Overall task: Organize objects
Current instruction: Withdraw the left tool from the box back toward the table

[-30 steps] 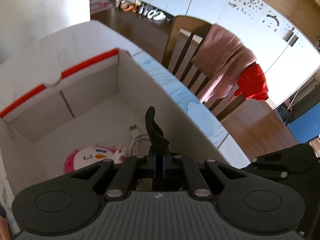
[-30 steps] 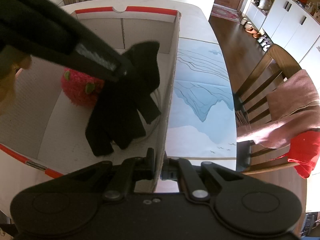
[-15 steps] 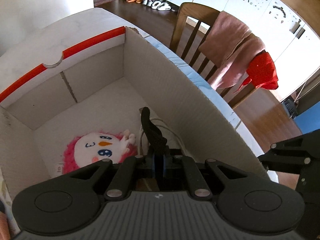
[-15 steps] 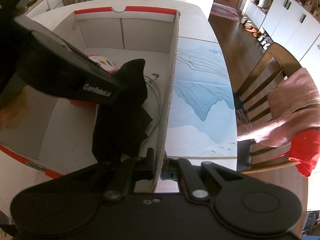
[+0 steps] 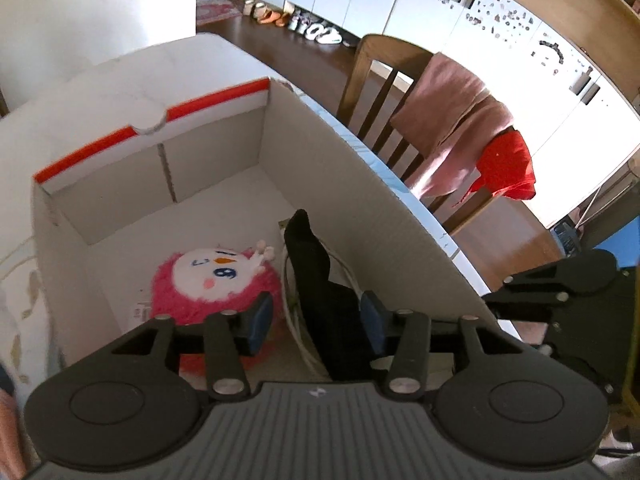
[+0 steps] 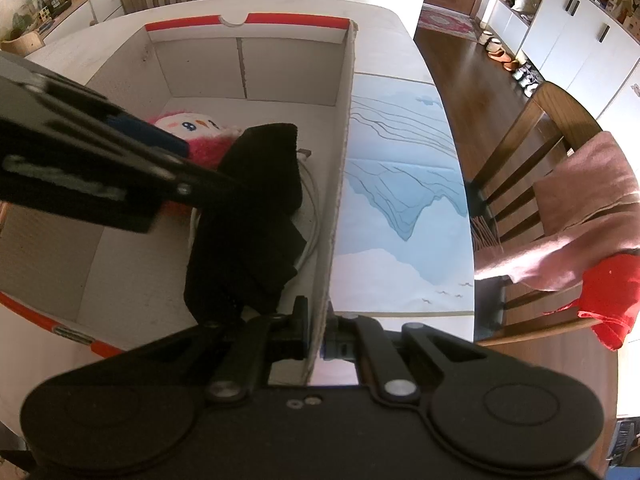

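With its jaws just spread apart, left gripper [image 5: 316,320] hangs over the black glove [image 6: 256,216]: limp knit fabric, crumpled, lying free in the corrugated cardboard box [image 6: 340,184] on a white cable [image 6: 314,216], beside a fuzzy pink plush toy [image 5: 212,280]. Right gripper [image 6: 318,332] is pinched tight on the box's side wall.
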Demonstrator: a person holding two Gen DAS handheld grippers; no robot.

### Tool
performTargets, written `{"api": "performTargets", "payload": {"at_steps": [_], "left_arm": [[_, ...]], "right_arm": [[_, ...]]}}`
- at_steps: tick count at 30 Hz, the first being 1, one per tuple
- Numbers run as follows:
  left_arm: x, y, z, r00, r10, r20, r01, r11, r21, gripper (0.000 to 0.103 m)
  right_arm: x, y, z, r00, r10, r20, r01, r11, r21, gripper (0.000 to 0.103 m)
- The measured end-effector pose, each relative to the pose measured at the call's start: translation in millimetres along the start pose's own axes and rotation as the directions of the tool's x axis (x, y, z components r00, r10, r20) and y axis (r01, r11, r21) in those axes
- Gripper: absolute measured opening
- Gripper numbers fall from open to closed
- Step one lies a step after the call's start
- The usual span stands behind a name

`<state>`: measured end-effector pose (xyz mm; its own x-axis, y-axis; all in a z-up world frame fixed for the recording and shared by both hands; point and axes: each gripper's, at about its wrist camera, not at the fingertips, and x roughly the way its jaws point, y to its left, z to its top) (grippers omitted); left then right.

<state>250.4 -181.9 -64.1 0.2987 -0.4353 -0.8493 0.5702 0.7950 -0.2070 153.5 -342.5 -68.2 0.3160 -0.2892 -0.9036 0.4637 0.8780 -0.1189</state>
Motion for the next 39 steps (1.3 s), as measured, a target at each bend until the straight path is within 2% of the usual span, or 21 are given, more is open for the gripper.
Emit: {"api": "performTargets", "payload": {"at_steps": [9, 16, 20, 23, 30, 34, 39], "left_arm": [[-50.5, 5.0, -13.3, 0.997, 0.006, 0.075, -0.004, 1.000, -0.021, 0.047], [-93.4, 22.3, -38.3, 0.989, 0.022, 0.145, -0.011, 0.997, -0.076, 0.058], [-110.8, 37.8, -55.9, 0.984, 0.065, 0.166, -0.043, 0.990, -0.134, 0.066], [-121.1, 51.2, -69.9, 0.980, 0.099, 0.174, -0.068, 0.983, -0.172, 0.067], [-141.5, 81.8, -102.4, 0.967, 0.168, 0.193, -0.111, 0.956, -0.273, 0.083], [-148.6, 102.1, -123.4, 0.959, 0.216, 0.184, -0.146, 0.932, -0.330, 0.084], [-152.4, 134.4, -157.3, 0.958, 0.254, 0.136, -0.175, 0.889, -0.424, 0.084]], "right_arm": [[-1.1, 0.5, -0.1, 1.000, -0.004, -0.001, 0.004, 1.000, 0.013, 0.004], [-1.1, -0.6, -0.1, 1.000, -0.005, -0.003, 0.006, 1.000, 0.026, 0.004], [-0.7, -0.8, 0.0, 1.000, -0.007, -0.005, 0.007, 0.999, 0.033, 0.004], [-0.4, -1.1, 0.1, 1.000, -0.009, -0.008, 0.010, 0.999, 0.038, 0.004], [0.9, 0.0, 0.9, 1.000, -0.019, -0.018, 0.020, 0.999, 0.042, 0.004], [1.0, 0.5, 0.6, 0.999, -0.027, -0.023, 0.028, 0.999, 0.045, 0.004], [1.0, 1.2, -0.4, 0.999, -0.034, -0.031, 0.035, 0.998, 0.044, 0.004]]}}
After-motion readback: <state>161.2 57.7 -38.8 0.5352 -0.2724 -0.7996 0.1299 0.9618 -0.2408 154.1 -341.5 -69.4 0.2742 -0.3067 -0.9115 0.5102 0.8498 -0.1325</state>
